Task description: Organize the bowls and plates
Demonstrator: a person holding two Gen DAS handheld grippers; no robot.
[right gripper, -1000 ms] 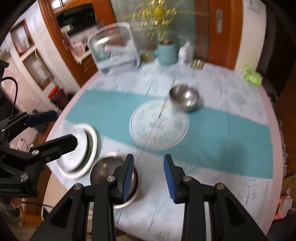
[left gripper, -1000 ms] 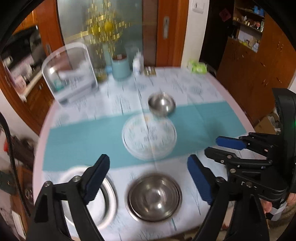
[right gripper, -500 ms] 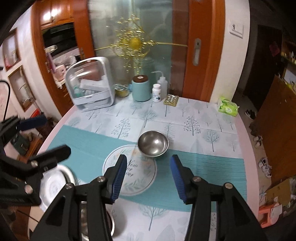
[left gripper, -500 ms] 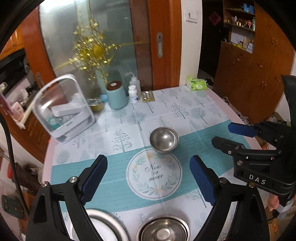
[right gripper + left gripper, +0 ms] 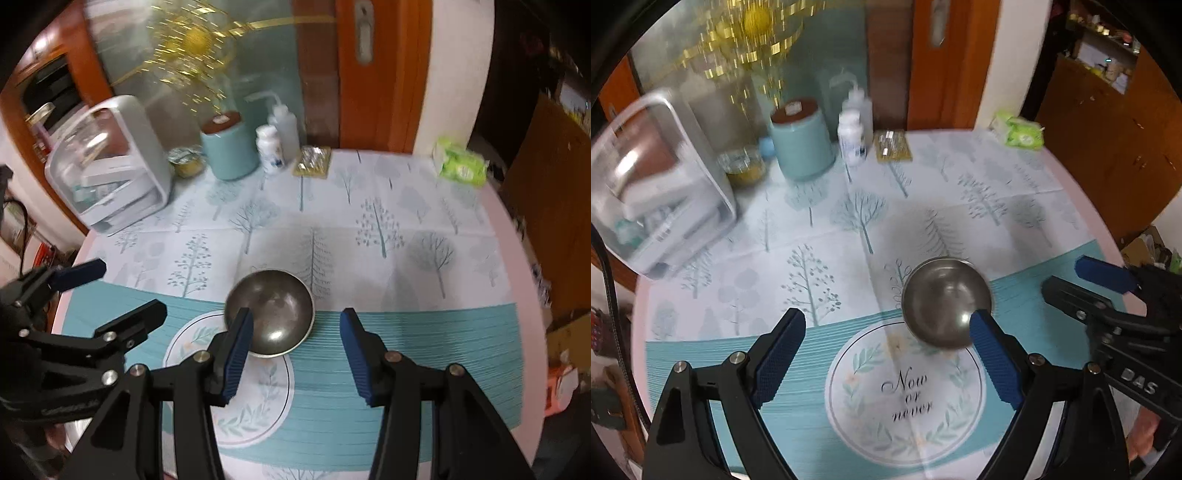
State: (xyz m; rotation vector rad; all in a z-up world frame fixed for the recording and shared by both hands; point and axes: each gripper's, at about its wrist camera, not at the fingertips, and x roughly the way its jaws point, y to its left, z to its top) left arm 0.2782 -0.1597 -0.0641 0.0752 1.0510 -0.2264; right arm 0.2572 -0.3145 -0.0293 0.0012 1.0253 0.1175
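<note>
Steel bowl (image 5: 271, 314) standing upright on the counter (image 5: 424, 332), mouth up, at the seam between the tree-print cloth and the teal runner, its near edge overlapping the far rim of the round printed plate (image 5: 255, 387). No long axis to speak of: round all the way, so no preferred heading for a grasp beyond the rim itself.

Right gripper (image 5: 295, 350) with jaws open and empty, the left pad drawn over the bowl's near left rim, the right pad off to the right above bare runner. Bowl therefore lying just ahead and a little left of the gap's midline. Whether that left pad touches metal: cannot tell.

Left gripper (image 5: 886, 354) likewise with jaws spread wide and holding nothing, hanging over the plate; bowl (image 5: 946, 302) ahead and to the right there, behind the tip of its right pad.

Judged from both views, the right one sits nearer and better lined up; a small shift left and forward would likely put the rim between its pads.

Far side crowded with a teal canister (image 5: 231, 147) and a clear-lidded box (image 5: 110, 166), well apart from the bowl.
</note>
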